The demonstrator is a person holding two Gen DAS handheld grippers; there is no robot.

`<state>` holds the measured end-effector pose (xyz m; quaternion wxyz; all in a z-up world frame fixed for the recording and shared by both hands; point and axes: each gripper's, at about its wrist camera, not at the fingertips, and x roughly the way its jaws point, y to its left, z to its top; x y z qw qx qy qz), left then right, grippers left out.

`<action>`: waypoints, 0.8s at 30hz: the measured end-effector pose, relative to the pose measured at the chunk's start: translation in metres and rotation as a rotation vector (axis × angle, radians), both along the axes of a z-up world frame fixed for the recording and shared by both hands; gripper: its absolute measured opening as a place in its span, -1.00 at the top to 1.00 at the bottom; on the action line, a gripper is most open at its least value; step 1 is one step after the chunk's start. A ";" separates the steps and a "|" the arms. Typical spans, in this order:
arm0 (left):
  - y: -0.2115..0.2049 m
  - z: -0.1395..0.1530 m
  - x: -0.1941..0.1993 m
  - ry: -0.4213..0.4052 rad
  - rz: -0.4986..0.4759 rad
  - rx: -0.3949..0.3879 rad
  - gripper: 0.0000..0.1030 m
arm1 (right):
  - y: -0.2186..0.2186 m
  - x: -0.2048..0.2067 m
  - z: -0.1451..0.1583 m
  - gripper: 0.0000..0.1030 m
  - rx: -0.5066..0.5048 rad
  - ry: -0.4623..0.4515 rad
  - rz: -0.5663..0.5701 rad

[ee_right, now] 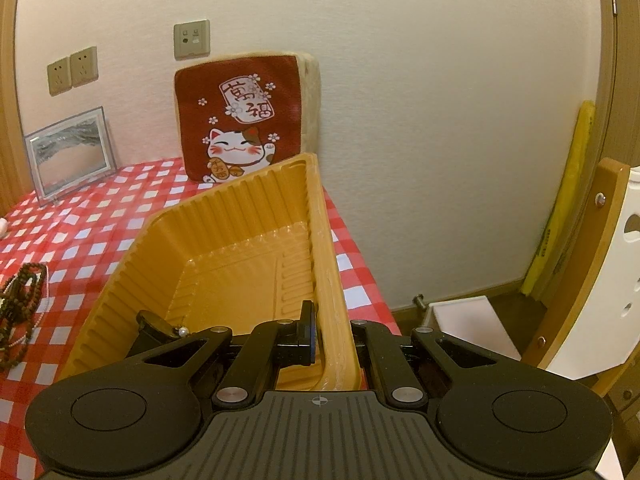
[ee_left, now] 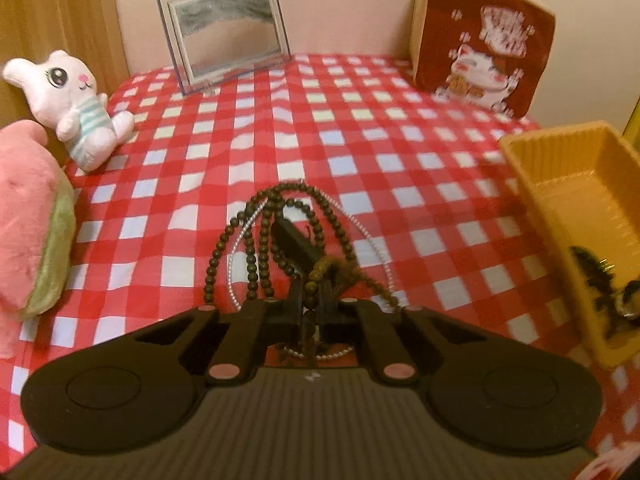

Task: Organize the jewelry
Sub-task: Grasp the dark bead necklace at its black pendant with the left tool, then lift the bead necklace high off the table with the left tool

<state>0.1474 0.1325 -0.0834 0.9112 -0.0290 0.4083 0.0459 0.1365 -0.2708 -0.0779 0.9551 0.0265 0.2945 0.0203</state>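
The left gripper [ee_left: 311, 300], low centre of its wrist view, is pinched tight on a bunch of dark bead strands [ee_left: 256, 248] — the loops fan up and away over the checked tablecloth [ee_left: 280, 128], with a thin pearl chain [ee_left: 374, 244] tangled among them. The yellow tray [ee_left: 568, 208] sits at the right edge of that frame, a few dark pieces already in its near end.

In the right wrist view, the right gripper [ee_right: 332, 340] straddles the tray's right wall [ee_right: 326, 264], one finger [ee_right: 307, 332] inside, the other outside; the jaws look closed on the rim, steadying it.

To do this well, I judge the bundle should be lifted until the trailing loops clear the cloth, carried right over the rim, and lowered inside before release — otherwise the pearl chain may snag on the wall.
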 end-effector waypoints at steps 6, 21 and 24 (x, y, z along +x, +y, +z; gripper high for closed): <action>-0.003 0.049 -0.022 -0.075 -0.019 -0.024 0.89 | 0.000 -0.001 0.000 0.90 0.009 -0.005 0.003; -0.029 0.148 -0.037 -0.296 -0.098 -0.062 0.89 | -0.001 -0.003 0.003 0.90 0.028 -0.022 0.013; -0.034 0.161 -0.039 -0.328 -0.122 -0.073 0.89 | -0.001 -0.003 0.003 0.90 0.029 -0.023 0.013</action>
